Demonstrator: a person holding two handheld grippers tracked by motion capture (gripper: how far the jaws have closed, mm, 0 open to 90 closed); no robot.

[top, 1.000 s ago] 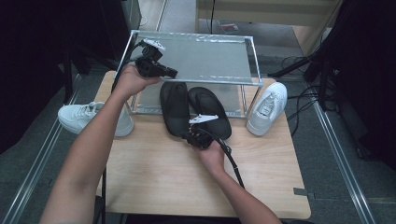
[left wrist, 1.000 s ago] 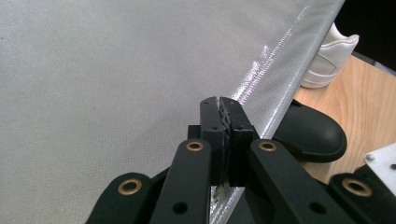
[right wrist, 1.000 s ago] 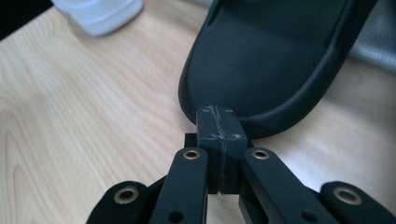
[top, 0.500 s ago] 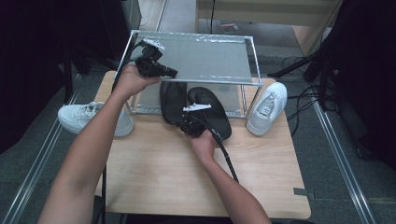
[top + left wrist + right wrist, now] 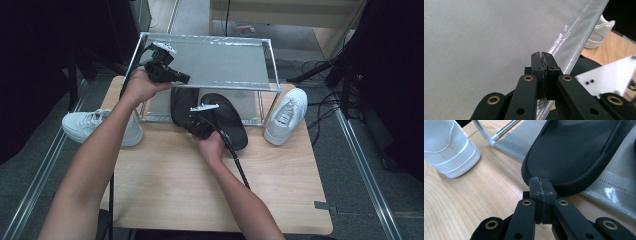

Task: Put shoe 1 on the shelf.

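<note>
In the high view, the top shelf of the rack (image 5: 215,62) hides the front parts of the two black slippers (image 5: 227,122). The right tool (image 5: 196,126) covers the heel of one slipper. In the right gripper view, the picture's edge cuts off the slipper (image 5: 574,150) and the white shoe (image 5: 446,147). In the left gripper view, the other white shoe (image 5: 600,32) is half hidden behind the shelf edge.
</note>
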